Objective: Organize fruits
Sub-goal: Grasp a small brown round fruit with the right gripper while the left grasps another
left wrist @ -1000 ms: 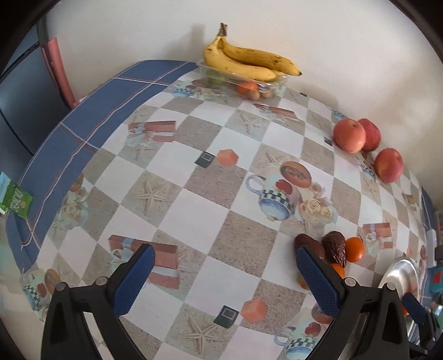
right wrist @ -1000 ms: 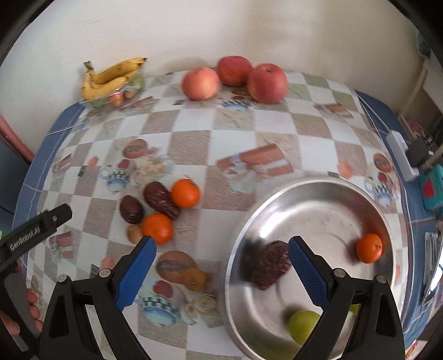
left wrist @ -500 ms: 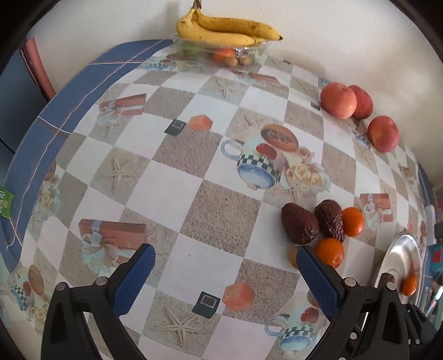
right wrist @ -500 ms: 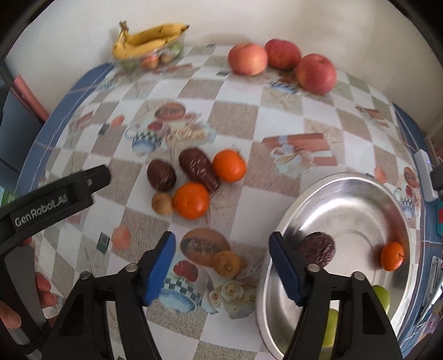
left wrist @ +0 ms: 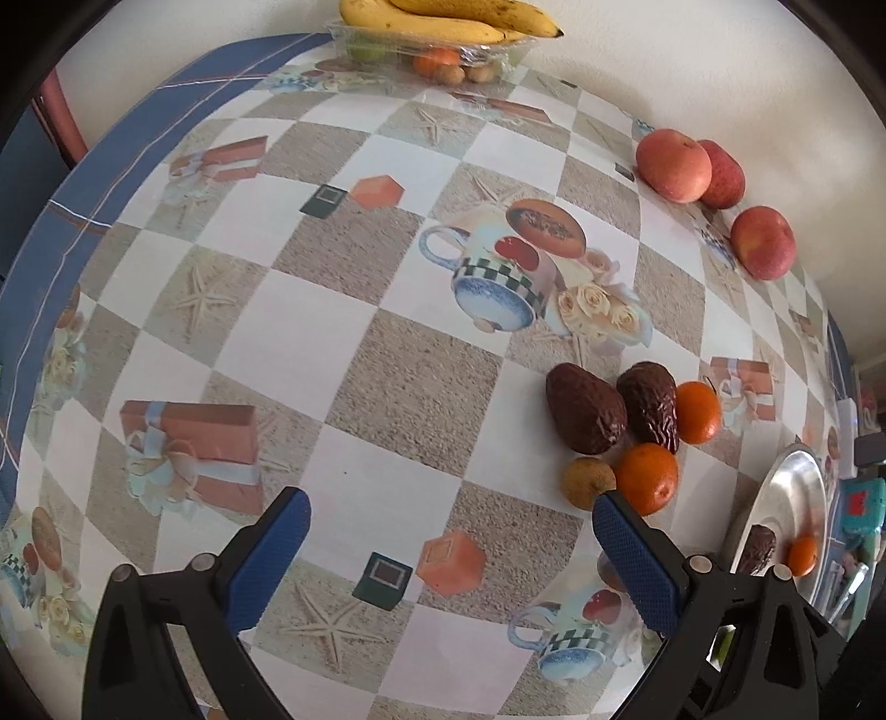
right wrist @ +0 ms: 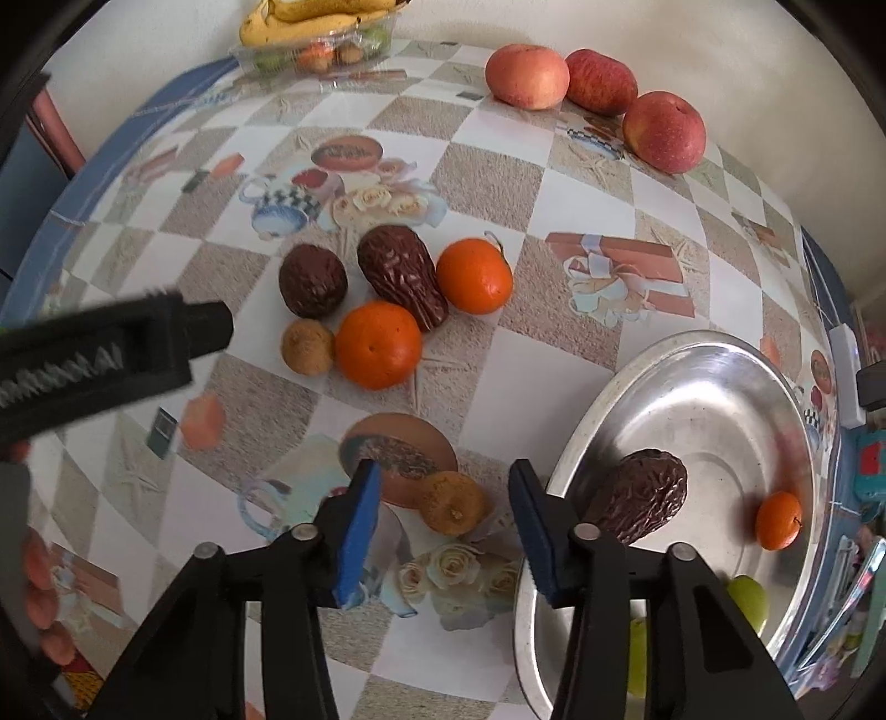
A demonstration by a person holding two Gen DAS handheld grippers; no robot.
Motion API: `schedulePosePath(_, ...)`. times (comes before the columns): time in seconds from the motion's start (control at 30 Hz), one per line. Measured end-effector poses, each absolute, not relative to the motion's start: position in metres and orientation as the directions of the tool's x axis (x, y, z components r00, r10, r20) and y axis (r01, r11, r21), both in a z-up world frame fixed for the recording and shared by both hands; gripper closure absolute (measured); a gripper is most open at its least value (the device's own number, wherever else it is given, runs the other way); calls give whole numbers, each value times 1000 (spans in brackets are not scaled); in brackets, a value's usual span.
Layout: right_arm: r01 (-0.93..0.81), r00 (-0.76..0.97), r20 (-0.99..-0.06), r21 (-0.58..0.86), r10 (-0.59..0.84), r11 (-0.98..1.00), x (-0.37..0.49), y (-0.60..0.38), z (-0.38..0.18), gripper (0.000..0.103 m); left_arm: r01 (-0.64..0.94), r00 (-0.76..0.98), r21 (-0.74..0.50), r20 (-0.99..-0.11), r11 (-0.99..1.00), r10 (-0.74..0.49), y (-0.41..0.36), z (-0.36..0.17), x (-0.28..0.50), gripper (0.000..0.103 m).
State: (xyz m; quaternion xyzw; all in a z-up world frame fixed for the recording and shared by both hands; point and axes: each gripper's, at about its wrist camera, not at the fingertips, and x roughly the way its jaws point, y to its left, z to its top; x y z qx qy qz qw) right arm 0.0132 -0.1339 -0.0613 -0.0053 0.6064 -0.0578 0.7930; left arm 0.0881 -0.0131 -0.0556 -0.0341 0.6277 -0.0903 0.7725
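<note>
A cluster of loose fruit lies mid-table: two oranges (right wrist: pixel 378 344) (right wrist: pixel 474 275), two dark wrinkled fruits (right wrist: pixel 401 272) (right wrist: pixel 313 280) and a small brown fruit (right wrist: pixel 307 349). The cluster shows in the left wrist view too, with its near orange (left wrist: pixel 647 477). A steel bowl (right wrist: pixel 714 365) at the right holds a dark wrinkled fruit (right wrist: pixel 645 494), a small orange (right wrist: pixel 778 520) and green fruit (right wrist: pixel 748 601). My right gripper (right wrist: pixel 446 529) is open and empty, over the tablecloth left of the bowl. My left gripper (left wrist: pixel 446 545) is open wide and empty, just left of the cluster.
Three red apples (right wrist: pixel 601 80) sit along the back wall. A clear tray with bananas (right wrist: pixel 315 25) stands at the back left. The table's blue-bordered edge (left wrist: pixel 66 183) runs along the left. Small gadgets (right wrist: pixel 872 443) lie past the bowl at the right.
My right gripper has moved left off the bowl and its jaws have narrowed. My left gripper has moved forward, nearer the fruit cluster. The dark fruit in the bowl has stopped moving.
</note>
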Motion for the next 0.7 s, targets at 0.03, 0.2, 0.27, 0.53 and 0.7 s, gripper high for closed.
schedulePosePath(0.03, 81, 258, -961, -81, -99, 993, 13, -133, -62, 62, 95, 192, -168, -964, 981, -184, -14, -56, 89, 0)
schedulePosePath(0.2, 53, 249, -959, -124, -133, 991, 13, -127, -63, 71, 64, 161, -204, -964, 977, -212, -14, -63, 89, 0)
schedulePosePath(0.27, 43, 243, -960, -130, -137, 991, 12, -124, -65, 73, 54, 159, -219, -961, 974, -225, -13, -65, 90, 1)
schedulePosePath(0.53, 60, 253, -966, -33, -48, 998, 15, -127, -64, 75, -23, 134, -386, -915, 922, -380, -5, -73, 91, 20)
schedulePosePath(0.7, 95, 301, -951, 99, 66, 991, 18, -136, -53, 75, 9, 121, -435, -893, 900, -433, -15, -75, 90, 39)
